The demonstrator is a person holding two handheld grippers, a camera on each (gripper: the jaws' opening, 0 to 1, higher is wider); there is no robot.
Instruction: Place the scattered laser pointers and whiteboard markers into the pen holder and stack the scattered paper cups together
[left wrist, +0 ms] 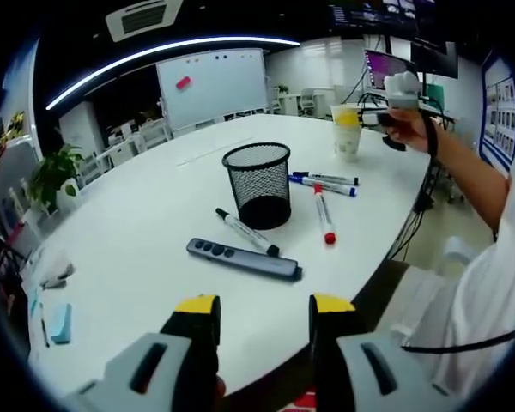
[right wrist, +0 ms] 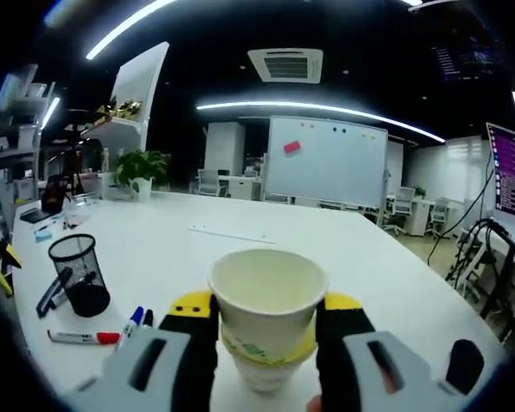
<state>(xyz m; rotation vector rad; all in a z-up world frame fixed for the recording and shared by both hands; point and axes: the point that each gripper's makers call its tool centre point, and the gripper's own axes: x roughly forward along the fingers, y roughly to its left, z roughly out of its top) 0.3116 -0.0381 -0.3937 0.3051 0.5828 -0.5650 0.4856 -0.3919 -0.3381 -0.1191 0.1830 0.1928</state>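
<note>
My right tool [right wrist: 266, 330] grips a paper cup [right wrist: 268, 318]; my left tool [left wrist: 262, 313] hangs open, nearer the laser pointer [left wrist: 243, 258] at twelve o'clock, long axis crosswise on the table [left wrist: 137, 232]

my left gripper [left wrist: 265, 316]: two black jaws with yellow tips, set in pale grey housings, each with a dark slot
my right gripper [right wrist: 267, 319]: same build, yellow-capped black jaws, grey shells with dark slots
right gripper, seen from my left gripper view: pale grey body, black strap at the wrist
clothing: a white short sleeve [left wrist: 491, 283]
cable: thin black lead crossing the white fabric
</note>
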